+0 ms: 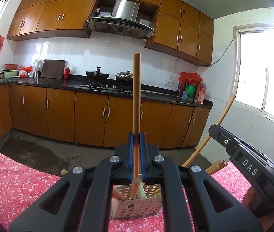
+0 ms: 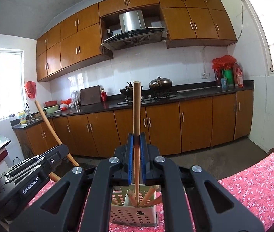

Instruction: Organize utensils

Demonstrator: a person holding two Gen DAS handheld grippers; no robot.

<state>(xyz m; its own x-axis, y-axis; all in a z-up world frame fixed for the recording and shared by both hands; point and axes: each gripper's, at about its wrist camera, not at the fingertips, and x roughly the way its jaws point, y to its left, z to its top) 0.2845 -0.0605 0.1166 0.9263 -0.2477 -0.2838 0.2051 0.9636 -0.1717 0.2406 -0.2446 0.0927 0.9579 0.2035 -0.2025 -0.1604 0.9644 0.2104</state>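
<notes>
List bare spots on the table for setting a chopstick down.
Pink cloth right of the holder is bare to the table edge, as is the cloth to its left. The holder, chopsticks inside, sits crowded under both grippers.

We look out from just behind each pair of tongs, along the fingers, level toward the kitchen wall. In the left view the left tongs (image 1: 136,135) fill the bottom close up, the stove (image 1: 107,86) sits far off at 12 o'clock and the right tongs (image 1: 239,150) intrude at 4 o'clock. The right view sits behind the right tongs (image 2: 136,136), tilted slightly, with the left tongs (image 2: 30,172) at 8 o'clock. Both share the cabinets, the stove (image 2: 146,97), the red floral surface (image 1: 20,181) and the perforated holder (image 2: 135,212) directly beneath.
</notes>
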